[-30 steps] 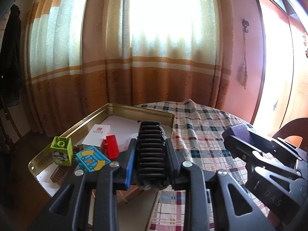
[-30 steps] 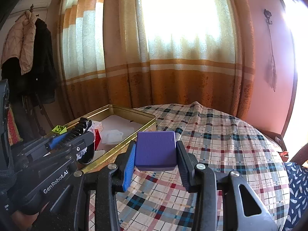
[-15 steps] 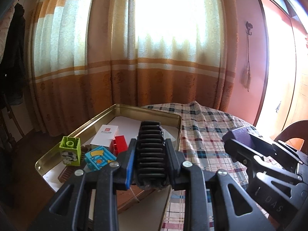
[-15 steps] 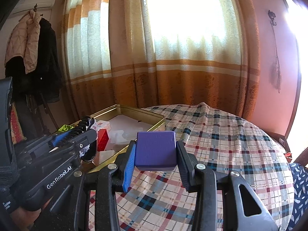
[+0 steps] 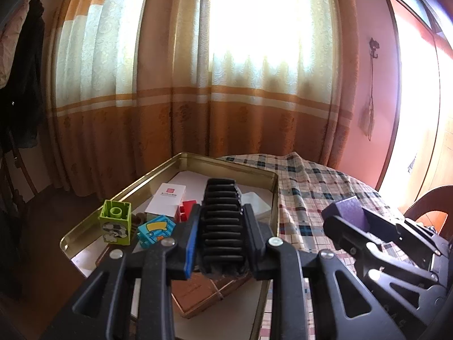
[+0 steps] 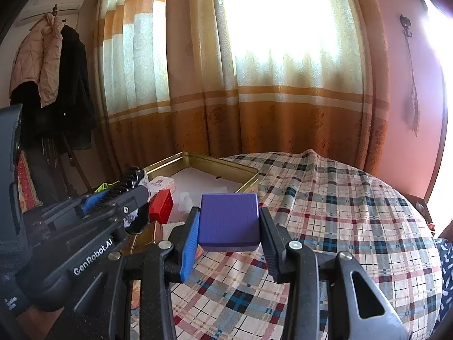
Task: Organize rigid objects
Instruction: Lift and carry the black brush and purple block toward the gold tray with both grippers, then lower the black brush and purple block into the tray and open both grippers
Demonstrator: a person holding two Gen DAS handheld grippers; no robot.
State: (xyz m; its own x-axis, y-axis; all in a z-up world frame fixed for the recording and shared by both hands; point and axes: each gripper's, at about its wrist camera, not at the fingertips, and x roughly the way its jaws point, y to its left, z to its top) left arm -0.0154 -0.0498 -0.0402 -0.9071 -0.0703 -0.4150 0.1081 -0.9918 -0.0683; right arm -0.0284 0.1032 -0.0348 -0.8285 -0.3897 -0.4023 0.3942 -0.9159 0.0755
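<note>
Sunlit orange-and-cream curtains (image 6: 254, 85) close off the room behind a table (image 6: 354, 212) under a checked cloth, and at its left edge sits a shallow gold tin tray (image 5: 170, 167). We carry two things above it. Our left tool (image 5: 223, 226) is clamped on a black ribbed object (image 5: 222, 221), its ridges stacked along the line of the fingers, so its long axis runs straight ahead toward the tray. Our right tool (image 6: 229, 223) is closed on a purple block (image 6: 229, 221), square face up, held over the cloth.

What matters for the coming move, we judge, is that the tray lies ahead and to the left of the right tool, while the left tool hangs directly over the tray's near end, plainly the nearer of the two. In the tray already rest a green brick (image 5: 116, 221), a blue patterned brick (image 5: 154, 231), a red brick (image 5: 185, 208) and a white card box (image 5: 168, 198) (its small red logo is unreadable).

Hidden parts: the left tool covers the tray's near floor, so free space there is hard to judge. A brownish flat piece (image 5: 198, 294) under it is only partly seen.
</note>
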